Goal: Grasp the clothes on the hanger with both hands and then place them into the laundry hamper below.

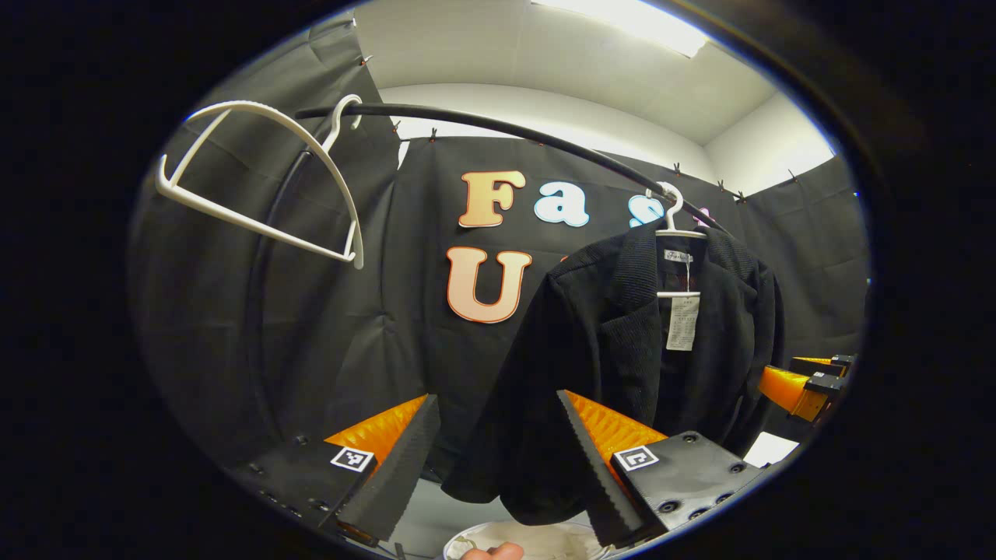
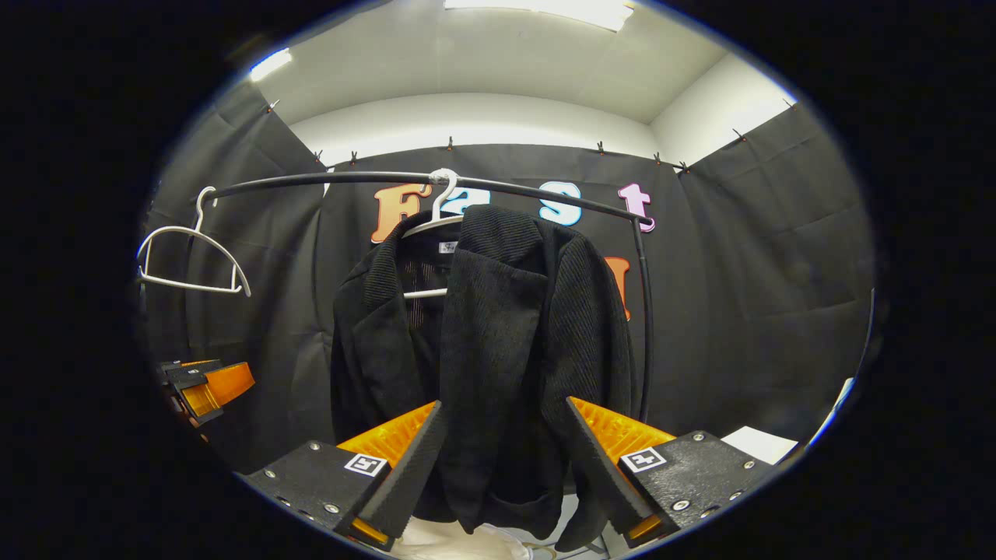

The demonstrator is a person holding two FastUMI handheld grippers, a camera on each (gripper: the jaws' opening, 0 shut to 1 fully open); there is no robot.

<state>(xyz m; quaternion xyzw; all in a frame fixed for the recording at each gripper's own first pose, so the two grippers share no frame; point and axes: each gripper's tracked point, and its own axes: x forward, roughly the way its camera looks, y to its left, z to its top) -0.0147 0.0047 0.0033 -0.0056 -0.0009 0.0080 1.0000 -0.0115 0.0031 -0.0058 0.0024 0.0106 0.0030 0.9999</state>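
Left gripper [image 1: 498, 467] wide apart | right gripper [image 2: 506, 467] wide apart | black jacket [image 2: 482, 350] hung between them | paper tag [image 1: 683, 323] seen from left | hamper [image 1: 537, 540] mostly cut off

No text can be read: print on the paper tag [image 1: 682, 323] hung inside the black jacket [image 1: 607, 350] is too small.
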